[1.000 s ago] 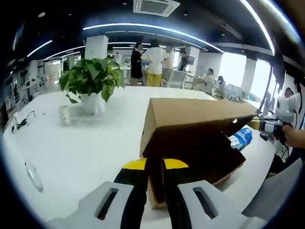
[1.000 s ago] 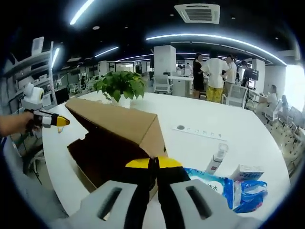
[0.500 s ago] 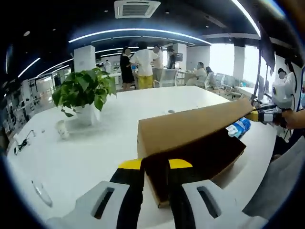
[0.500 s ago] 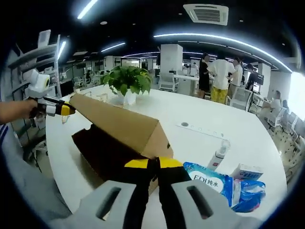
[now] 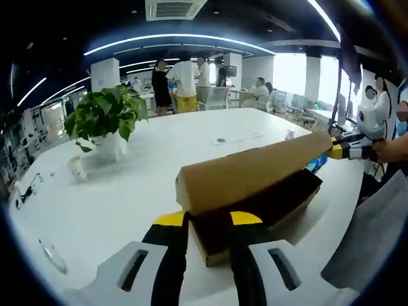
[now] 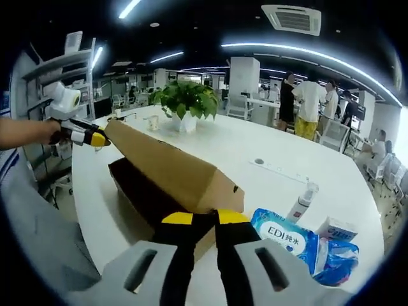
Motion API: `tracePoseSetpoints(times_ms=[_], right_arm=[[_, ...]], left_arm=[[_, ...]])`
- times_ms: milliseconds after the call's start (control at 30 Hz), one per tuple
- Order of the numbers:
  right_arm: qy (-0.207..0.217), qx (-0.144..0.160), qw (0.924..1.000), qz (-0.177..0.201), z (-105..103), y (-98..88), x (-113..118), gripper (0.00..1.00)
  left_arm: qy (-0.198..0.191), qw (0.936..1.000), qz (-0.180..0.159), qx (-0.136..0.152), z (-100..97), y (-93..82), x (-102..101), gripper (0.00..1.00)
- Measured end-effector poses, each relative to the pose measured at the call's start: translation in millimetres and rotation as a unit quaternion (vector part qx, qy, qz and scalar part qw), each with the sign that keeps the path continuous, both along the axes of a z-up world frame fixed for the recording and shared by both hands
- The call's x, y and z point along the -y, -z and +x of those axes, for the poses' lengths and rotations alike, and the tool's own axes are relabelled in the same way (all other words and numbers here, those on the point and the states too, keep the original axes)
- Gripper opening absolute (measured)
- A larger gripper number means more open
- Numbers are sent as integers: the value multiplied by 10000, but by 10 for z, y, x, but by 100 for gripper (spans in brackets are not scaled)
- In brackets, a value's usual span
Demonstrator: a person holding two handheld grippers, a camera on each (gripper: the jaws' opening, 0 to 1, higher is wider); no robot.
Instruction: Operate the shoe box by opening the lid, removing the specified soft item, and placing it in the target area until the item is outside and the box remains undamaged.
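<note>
Both grippers, left gripper (image 5: 208, 223) and right gripper (image 6: 204, 222), are clamped onto the lid (image 5: 252, 173) at opposite ends, so it is held level above the shoe box (image 5: 268, 207).

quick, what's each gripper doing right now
left gripper: shut on the lid
right gripper: shut on the lid's other end
</note>
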State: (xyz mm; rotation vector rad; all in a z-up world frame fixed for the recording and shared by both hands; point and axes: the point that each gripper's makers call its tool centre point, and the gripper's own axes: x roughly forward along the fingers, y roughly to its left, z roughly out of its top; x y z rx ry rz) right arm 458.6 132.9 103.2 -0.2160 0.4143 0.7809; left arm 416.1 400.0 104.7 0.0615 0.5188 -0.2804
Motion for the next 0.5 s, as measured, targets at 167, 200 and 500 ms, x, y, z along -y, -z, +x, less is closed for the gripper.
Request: tracePoseSetpoints(times_ms=[167, 200, 500], right_arm=[[-199, 16, 9998, -53, -55, 66, -6, 13], [-228, 9, 9997, -38, -62, 72, -12, 14], [-593, -55, 9980, -205, -198, 246, -58, 21]], left_arm=[[110, 9999, 25, -31, -49, 63, 37, 29], [141, 9999, 38, -44, -59, 77, 45, 29], [347, 9989, 194, -255, -173, 253, 99, 35]])
